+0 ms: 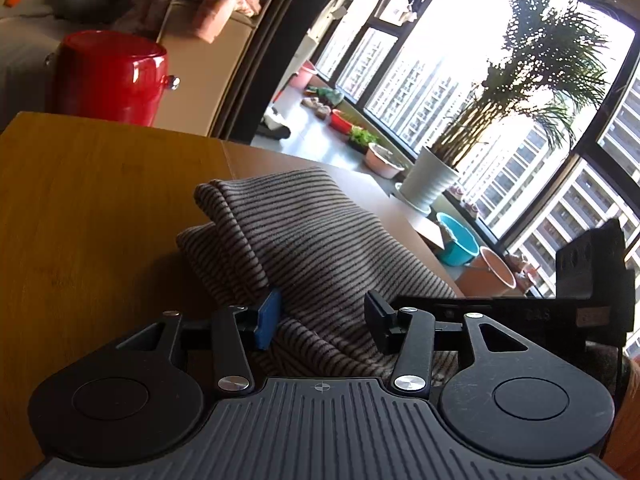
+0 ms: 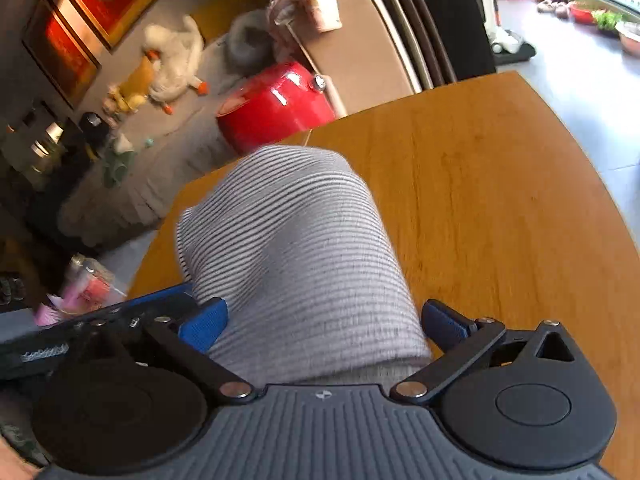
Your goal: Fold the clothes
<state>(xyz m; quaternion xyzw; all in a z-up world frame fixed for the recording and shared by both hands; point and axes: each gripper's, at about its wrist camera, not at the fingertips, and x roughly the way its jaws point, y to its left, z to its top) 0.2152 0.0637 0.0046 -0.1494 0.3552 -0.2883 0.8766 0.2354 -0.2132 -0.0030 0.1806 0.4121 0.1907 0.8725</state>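
Striped grey knit garment [image 1: 304, 236] bunched on yellow-brown wooden table [image 1: 92, 200], left gripper [image 1: 322, 320] spread around fabric at 6 o'clock, right gripper [image 2: 324, 324] likewise spread, cloth between fingers.

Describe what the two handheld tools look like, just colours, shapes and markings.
Both match: a dark grey ribbed body with a small crosshair mark, two round black discs, and black linkage bars on silver rivets. The left tool shows one blue finger pad and one that looks black. The right tool has blue textured pads on both fingers. No cables or sleeves show.
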